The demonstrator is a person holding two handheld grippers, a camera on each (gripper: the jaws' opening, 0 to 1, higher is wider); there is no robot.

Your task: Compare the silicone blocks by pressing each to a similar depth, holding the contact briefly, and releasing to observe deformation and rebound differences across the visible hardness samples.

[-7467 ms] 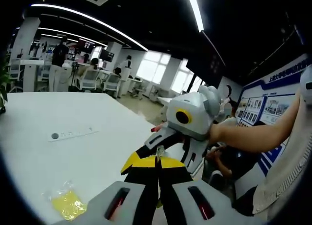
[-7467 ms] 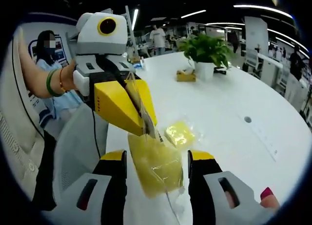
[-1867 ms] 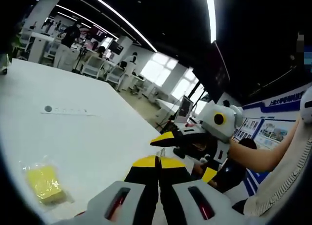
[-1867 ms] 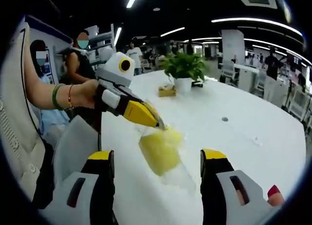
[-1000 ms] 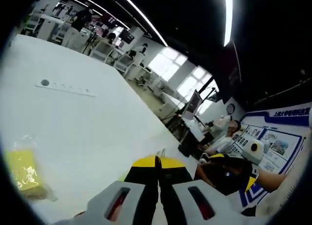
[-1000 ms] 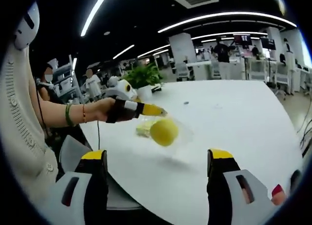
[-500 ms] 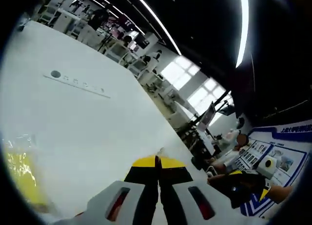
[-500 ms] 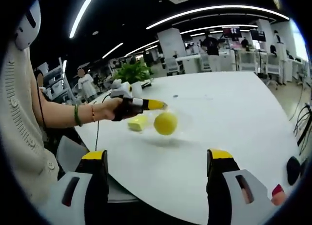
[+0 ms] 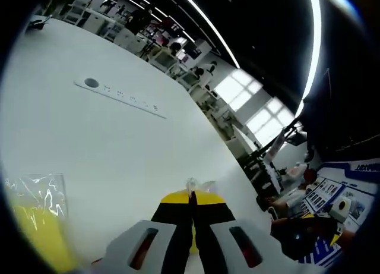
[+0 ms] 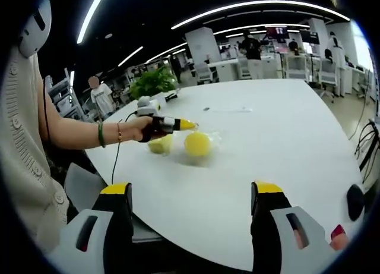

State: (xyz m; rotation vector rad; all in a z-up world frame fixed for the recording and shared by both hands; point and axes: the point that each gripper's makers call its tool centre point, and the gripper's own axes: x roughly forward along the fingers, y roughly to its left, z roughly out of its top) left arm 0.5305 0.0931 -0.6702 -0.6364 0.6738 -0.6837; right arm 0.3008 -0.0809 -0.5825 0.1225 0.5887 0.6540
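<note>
My left gripper is shut, its yellow tips pinching the top edge of a clear bag. In the right gripper view a hand holds that left gripper over the white table. Under its tip sits the bag with a round yellow silicone block inside, low on the table. A second yellow block lies just to its left. It also appears wrapped in plastic as the bagged block at the lower left of the left gripper view. My right gripper is open and well back from both blocks.
A potted plant stands at the table's far left end. A flush socket strip is set into the tabletop. A dark object lies near the right edge. People and office chairs fill the background.
The left gripper has carried the bagged round block away from the right gripper and down beside the second block. The right gripper stayed open and drew back.
</note>
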